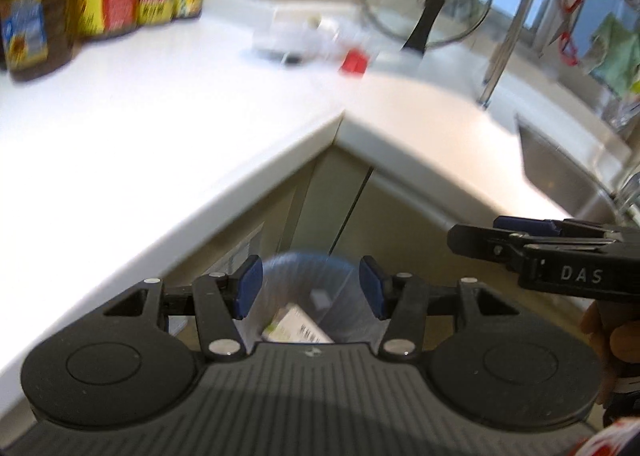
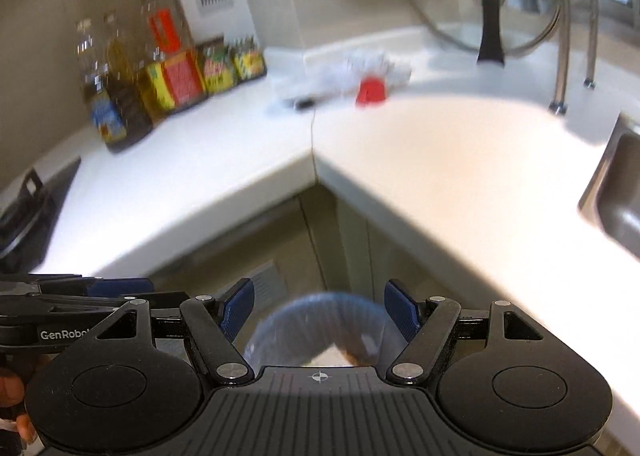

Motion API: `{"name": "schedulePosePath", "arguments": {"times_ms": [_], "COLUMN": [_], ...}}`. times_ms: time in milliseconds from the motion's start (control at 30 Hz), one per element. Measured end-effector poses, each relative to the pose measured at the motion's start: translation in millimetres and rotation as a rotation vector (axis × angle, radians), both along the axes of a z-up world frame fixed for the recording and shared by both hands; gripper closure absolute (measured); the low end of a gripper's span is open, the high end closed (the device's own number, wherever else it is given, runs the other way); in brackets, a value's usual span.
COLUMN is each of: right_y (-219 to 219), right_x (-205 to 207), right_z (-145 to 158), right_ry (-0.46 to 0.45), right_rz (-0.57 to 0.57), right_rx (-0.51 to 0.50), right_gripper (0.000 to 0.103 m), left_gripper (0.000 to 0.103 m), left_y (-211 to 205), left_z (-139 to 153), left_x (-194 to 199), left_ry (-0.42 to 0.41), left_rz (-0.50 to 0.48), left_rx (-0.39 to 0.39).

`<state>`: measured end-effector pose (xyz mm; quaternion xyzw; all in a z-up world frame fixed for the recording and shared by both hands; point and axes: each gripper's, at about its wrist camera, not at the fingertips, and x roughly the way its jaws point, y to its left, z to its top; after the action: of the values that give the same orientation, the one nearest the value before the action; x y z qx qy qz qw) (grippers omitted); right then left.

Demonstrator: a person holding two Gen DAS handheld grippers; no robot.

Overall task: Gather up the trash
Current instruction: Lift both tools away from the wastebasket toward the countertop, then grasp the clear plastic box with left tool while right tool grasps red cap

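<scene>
My left gripper is open, with nothing between its blue pads. Far below it stands a trash bin with a blue rim and a clear liner. A printed carton lies inside. My right gripper is also open and empty over the same bin. It shows from the side in the left wrist view. On the white counter's far corner lie crumpled white wrapping, a red piece and a small black item. The red piece also shows in the left wrist view.
Oil bottles and yellow-red cartons line the counter's back left. A glass lid leans at the back, with steel tap pipes and a sink to the right. A stove edge is at left. Cabinet doors stand under the counter corner.
</scene>
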<state>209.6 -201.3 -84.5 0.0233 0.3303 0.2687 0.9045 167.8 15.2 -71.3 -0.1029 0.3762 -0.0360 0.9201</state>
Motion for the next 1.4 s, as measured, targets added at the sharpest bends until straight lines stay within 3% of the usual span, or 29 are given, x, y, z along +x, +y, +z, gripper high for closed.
{"name": "schedulePosePath", "arguments": {"times_ms": [233,533,933,1333,1400], "right_y": [-5,-11,6,47,54], "right_x": [4,31,157,277,287], "right_z": [35,55,45,14,8], "right_ry": [-0.082,-0.129,-0.105,-0.059,-0.05], "right_rz": [-0.078,-0.106,0.004,0.126,0.15], "right_rx": [0.024,0.032,0.011,-0.002,-0.018], "right_gripper": [0.031,0.031,0.031,0.032,0.037], "left_gripper": [0.053,0.05,0.04,0.039,0.039], "left_y": [4,12,13,22,22], "left_z": [39,61,53,31,30], "left_x": [20,51,145,227,235], "left_ry": [-0.106,-0.148,-0.104,-0.016,-0.009], "left_rz": [-0.014,0.012,0.169,0.312,0.32], "left_rx": [0.008,0.022,0.025,0.027,0.029]}}
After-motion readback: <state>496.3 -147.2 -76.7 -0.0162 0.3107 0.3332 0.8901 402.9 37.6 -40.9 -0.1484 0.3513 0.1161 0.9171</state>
